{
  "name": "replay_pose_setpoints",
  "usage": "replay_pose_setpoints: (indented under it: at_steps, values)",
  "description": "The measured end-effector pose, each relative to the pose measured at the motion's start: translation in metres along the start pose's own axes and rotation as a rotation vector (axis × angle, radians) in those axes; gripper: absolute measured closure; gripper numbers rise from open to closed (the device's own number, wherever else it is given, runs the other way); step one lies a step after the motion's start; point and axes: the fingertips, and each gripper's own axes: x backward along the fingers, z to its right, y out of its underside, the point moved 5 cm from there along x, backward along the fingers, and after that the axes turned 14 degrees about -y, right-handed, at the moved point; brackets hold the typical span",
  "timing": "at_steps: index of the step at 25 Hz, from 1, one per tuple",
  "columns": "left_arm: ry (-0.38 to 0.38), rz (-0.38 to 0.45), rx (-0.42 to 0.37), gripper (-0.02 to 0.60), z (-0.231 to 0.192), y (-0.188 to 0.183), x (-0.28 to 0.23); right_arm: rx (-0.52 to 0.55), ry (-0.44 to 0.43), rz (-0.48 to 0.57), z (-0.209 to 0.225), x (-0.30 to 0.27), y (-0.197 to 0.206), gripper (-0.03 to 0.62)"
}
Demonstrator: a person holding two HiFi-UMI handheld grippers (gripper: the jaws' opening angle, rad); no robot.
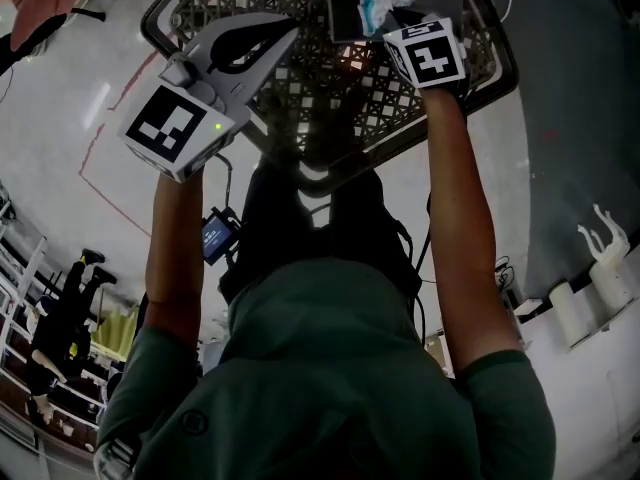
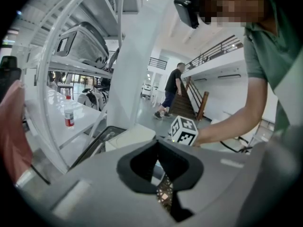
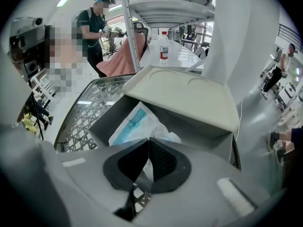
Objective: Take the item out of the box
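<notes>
A grey box (image 3: 189, 122) with its cream lid (image 3: 184, 96) raised stands in a black mesh basket (image 3: 83, 119). Inside it lies a white packet with blue print (image 3: 135, 124). My right gripper (image 3: 149, 142) points steeply down into the box and is shut on the packet's crumpled near edge. In the head view the packet (image 1: 380, 3) shows in the box (image 1: 345, 18) just past the right gripper's marker cube (image 1: 428, 53). My left gripper (image 1: 290, 32) hovers over the basket (image 1: 330, 98), left of the box, its jaws shut with nothing between them (image 2: 158, 144).
White shelf posts (image 2: 135, 65) rise just beyond the basket. A water bottle (image 3: 164, 45) stands on a white table behind the box. A pink cloth (image 3: 125, 56) hangs near the basket's far side. People stand in the background (image 2: 169, 90).
</notes>
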Motion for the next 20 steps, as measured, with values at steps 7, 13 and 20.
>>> replay_pose_setpoints:
  at_steps: [7, 13, 20]
  values:
    - [0.006, 0.017, -0.015, 0.58, 0.007, -0.002, 0.002, -0.002, 0.031, 0.046, 0.001, 0.013, 0.005, 0.586]
    - [0.005, 0.034, -0.025, 0.58, 0.021, -0.033, 0.002, -0.007, 0.049, 0.099, 0.005, 0.056, -0.001, 0.586]
    - [-0.004, 0.065, -0.063, 0.58, 0.038, -0.072, 0.023, 0.003, 0.066, 0.193, -0.012, 0.116, -0.013, 0.586]
